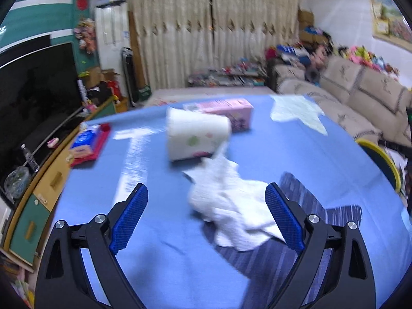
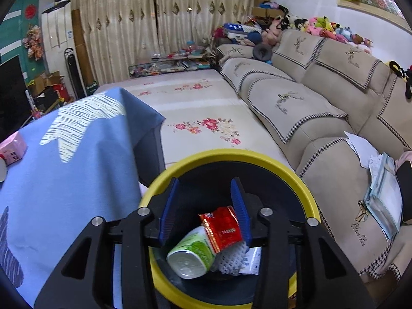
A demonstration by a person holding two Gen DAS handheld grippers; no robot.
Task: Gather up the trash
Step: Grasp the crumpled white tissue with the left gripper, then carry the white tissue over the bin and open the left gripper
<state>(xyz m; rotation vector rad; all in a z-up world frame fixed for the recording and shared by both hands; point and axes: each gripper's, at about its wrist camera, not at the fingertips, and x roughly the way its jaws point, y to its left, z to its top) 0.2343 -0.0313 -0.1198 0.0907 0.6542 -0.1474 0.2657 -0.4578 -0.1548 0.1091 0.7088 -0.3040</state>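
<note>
My left gripper (image 1: 207, 190) hangs open and wide over the blue-clothed table (image 1: 159, 244). A crumpled white tissue (image 1: 231, 206) lies on the cloth between and just ahead of its blue pads, nearer the right one. Behind it a white paper cup (image 1: 195, 136) with coloured dots lies on its side. My right gripper (image 2: 205, 181) is partly open over a yellow-rimmed black bin (image 2: 303, 188). A red packet (image 2: 224, 229) sits against the right pad only, unpinched. Below it are a green-and-white cup (image 2: 190, 255) and a white foam net (image 2: 229, 257).
A pink box (image 1: 231, 108) stands behind the cup, and a blue wipes pack (image 1: 85, 141) on something red lies at the table's left. The bin's rim (image 1: 381, 157) shows off the table's right edge. A beige sofa (image 2: 322, 128) runs along the right, a TV (image 1: 33, 97) on the left.
</note>
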